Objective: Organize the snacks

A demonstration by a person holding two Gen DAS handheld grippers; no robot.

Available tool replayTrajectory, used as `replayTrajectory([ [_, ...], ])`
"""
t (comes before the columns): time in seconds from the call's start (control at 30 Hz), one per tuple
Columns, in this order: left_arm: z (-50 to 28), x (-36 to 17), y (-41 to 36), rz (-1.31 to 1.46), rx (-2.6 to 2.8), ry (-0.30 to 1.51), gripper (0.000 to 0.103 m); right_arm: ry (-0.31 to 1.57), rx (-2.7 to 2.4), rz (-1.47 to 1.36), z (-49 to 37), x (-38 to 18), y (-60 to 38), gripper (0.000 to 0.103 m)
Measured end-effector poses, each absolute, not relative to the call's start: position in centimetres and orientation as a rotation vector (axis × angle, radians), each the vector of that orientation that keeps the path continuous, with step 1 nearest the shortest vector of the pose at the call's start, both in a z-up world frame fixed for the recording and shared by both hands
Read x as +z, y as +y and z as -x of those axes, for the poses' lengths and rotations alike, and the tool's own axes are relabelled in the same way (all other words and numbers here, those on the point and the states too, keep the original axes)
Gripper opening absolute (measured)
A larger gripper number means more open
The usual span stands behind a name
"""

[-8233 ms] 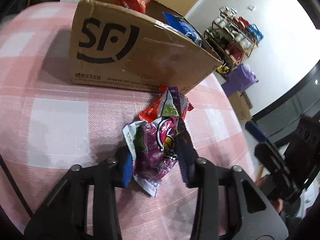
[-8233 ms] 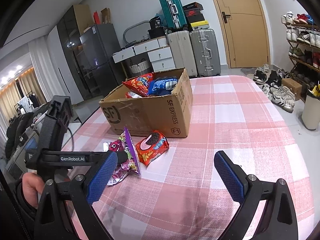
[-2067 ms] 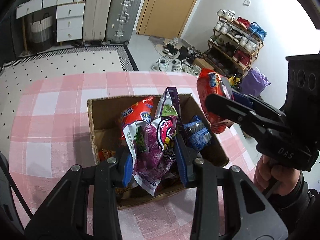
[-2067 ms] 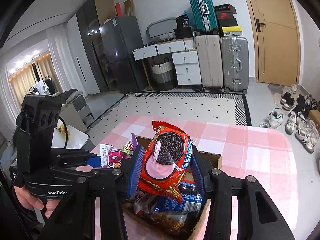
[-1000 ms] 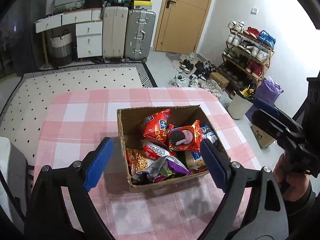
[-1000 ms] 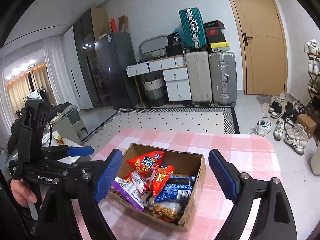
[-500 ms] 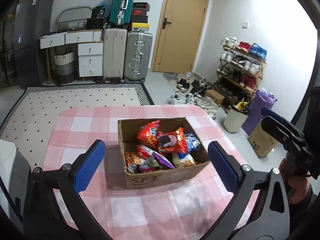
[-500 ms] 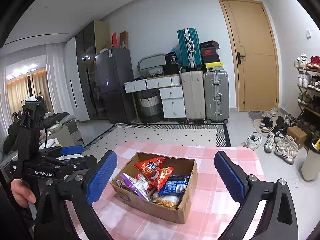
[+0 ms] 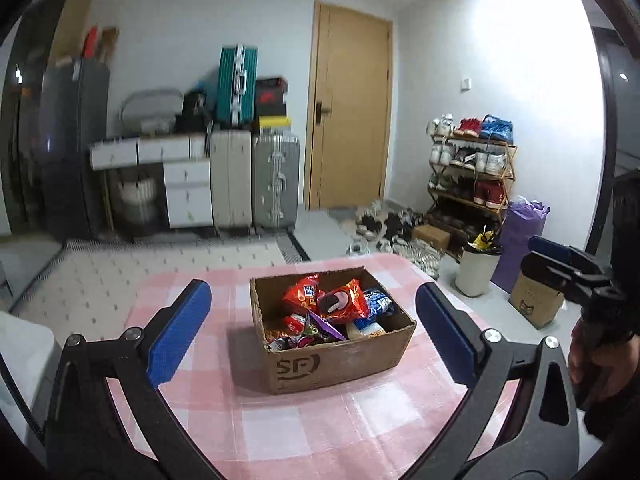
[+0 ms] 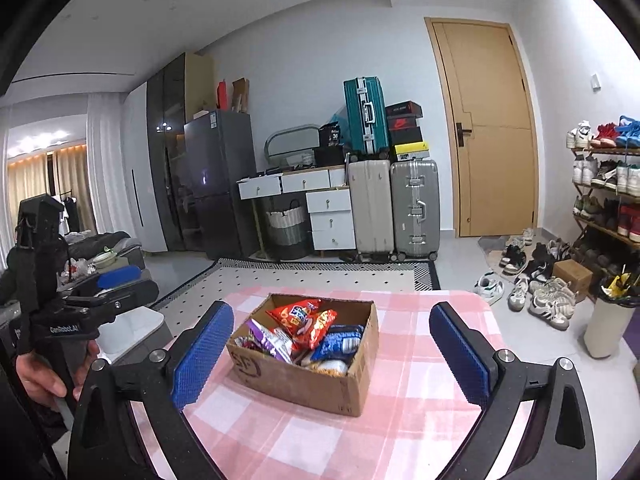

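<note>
A brown cardboard box [image 9: 340,364] [image 10: 304,380] stands on the pink checked table [image 9: 280,432] [image 10: 420,420]. It holds several snack packs, among them a red cookie pack [image 9: 342,304], a purple candy bag [image 9: 320,326] [image 10: 266,338] and a blue pack [image 10: 338,344]. My left gripper [image 9: 312,332] is open and empty, held back from the box and above the table. My right gripper [image 10: 332,354] is open and empty, also back from the box. Each gripper shows in the other's view, the right one [image 9: 568,268] and the left one [image 10: 116,284].
The table's far edge lies just behind the box. Beyond it are suitcases [image 10: 392,208], white drawers [image 10: 328,216], a dark fridge [image 10: 220,184], a wooden door [image 10: 488,128], a shoe rack [image 9: 472,176] and a white bin [image 10: 608,324].
Both grippers let their snack packs go into the box, opened wide, and drew up and back from the box; over the last half second they keep pulling away.
</note>
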State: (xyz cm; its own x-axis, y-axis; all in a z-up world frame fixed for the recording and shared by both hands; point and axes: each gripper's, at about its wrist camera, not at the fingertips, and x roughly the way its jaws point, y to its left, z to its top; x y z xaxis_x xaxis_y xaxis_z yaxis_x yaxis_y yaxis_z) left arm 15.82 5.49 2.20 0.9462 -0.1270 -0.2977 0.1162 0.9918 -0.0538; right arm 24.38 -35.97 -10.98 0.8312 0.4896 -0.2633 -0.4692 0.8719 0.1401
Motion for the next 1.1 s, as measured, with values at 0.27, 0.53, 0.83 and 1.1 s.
replayTrajectory([
  [0.27,-12.4,-0.9,4.9,-0.017,-0.102,0.279,0.102,0.252,0.451,-0.075,-20.1,-13.6,-37.4,0.101],
  [0.53,-11.7,-5.9,5.9,0.021,-0.114,0.268,0.102,0.218,0.376,-0.089,-18.3,-16.9,-37.7,0.101],
  [0.83,-13.4,-10.1,7.0,0.037,-0.038,0.275,0.102,0.187,0.311,-0.097,-18.1,-20.4,-38.3,0.101],
  [1.1,-14.1,-12.9,7.4,0.043,0.042,0.238,0.102,0.222,0.322,-0.062,-19.3,-23.5,-37.3,0.101],
])
